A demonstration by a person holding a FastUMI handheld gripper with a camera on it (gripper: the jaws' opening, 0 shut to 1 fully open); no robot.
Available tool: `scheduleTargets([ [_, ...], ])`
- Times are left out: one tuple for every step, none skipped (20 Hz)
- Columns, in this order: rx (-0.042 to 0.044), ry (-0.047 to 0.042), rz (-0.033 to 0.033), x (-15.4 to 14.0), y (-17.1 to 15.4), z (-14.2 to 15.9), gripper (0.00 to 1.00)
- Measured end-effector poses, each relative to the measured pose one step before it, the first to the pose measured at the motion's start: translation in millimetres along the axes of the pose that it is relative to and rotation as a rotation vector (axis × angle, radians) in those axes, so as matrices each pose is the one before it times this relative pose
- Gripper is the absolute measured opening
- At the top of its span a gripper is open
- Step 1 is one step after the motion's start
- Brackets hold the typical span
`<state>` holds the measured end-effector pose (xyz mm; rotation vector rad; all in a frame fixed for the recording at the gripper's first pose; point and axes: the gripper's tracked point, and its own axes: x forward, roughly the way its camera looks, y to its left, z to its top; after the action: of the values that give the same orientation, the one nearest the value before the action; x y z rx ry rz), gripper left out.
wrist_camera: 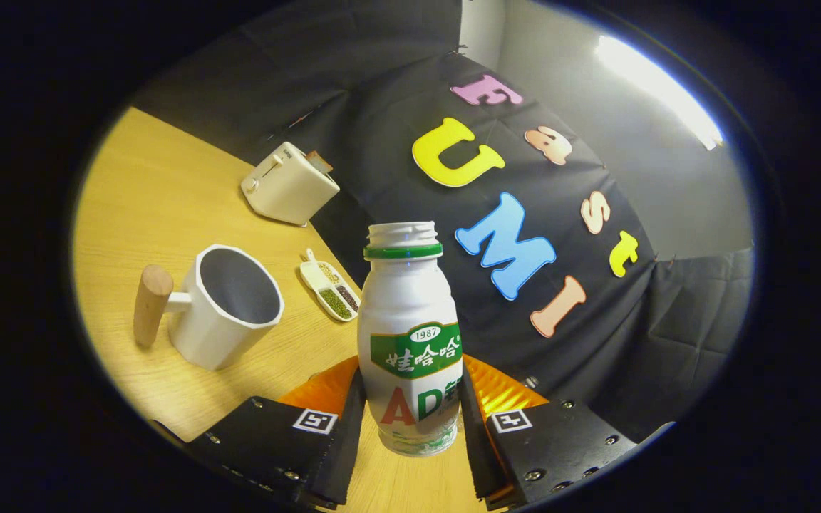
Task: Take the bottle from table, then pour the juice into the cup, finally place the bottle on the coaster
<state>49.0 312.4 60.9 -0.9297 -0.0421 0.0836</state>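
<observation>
One step of three looked done: your gripper (410, 420) was clenched on the uncapped white plastic bottle (410, 335), lifted and tilted between its fingers, with the white wooden-handled cup (229, 306) nearby on the table unpoured, coaster placement left.

The small white plastic bottle with a green neck ring and open mouth (410, 342) stands between the jaws of the gripper (410, 420), both fingers pressing its lower sides, lifted off the wooden surface (154, 192). On the surface, left of the bottle and beyond the fingers, stands the white faceted cup with a wooden handle (225, 306), handle to its left. Between cup and bottle, farther back, lies a small white divided dish of beans (330, 286). Behind both, near the booth wall, sits a cream toaster (289, 184).
</observation>
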Motion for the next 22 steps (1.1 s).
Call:
scheduleTargets([
  [-0.02593,0.00627,-0.0069,0.86,0.99,0.01,0.64],
  [-0.0293,0.00768,-0.00919,0.15,-0.1,-0.21,0.64],
  [-0.03067,0.00321,-0.01084,2.56,0.06,1.3,0.64],
  [-0.03326,0.00467,-0.014,0.35,-0.8,-0.07,0.64],
  [-0.03444,0.00126,-0.01204,1.29,0.15,0.08,0.64],
  [-0.02957,-0.00582,-0.01166,-0.32,0.68,1.42,0.64],
  [-0.02912,-0.00286,-0.01231,0.93,-0.02,0.56,0.64],
  [-0.02925,-0.00408,-0.0113,-0.27,0.39,0.06,0.64],
  [-0.0302,-0.00231,-0.01451,-1.77,-0.46,-0.64,0.64],
  [-0.0334,0.00184,-0.01676,-0.4,-0.6,-0.45,0.64],
  [-0.03572,0.00295,-0.01917,0.59,-0.77,-0.5,0.63],
  [-0.03725,0.00106,-0.02044,0.33,-1.66,0.07,0.63],
  [-0.03037,-0.00514,-0.01676,0.42,-0.83,-0.09,0.63],
  [-0.0247,-0.00348,-0.01255,-1.38,0.29,0.64,0.64],
  [-0.01787,-0.00439,-0.00679,-0.05,0.35,0.65,0.63],
  [-0.01222,-0.00486,-0.00509,-0.8,0.45,0.88,0.63],
  [-0.01304,-0.00258,-0.00543,-0.7,-0.73,0.11,0.63],
  [-0.01789,-0.00406,-0.00981,-0.5,-1.25,0.86,0.63],
  [-0.02431,-0.00419,-0.01444,0.27,-0.7,0.26,0.63],
  [-0.02731,-0.00457,-0.01773,-0.84,-1.24,0.6,0.63],
  [-0.02384,-0.00767,-0.01695,-0.44,-0.88,0.84,0.63],
  [-0.0213,-0.00447,-0.01274,-1.27,-0.54,1.42,0.63],
])
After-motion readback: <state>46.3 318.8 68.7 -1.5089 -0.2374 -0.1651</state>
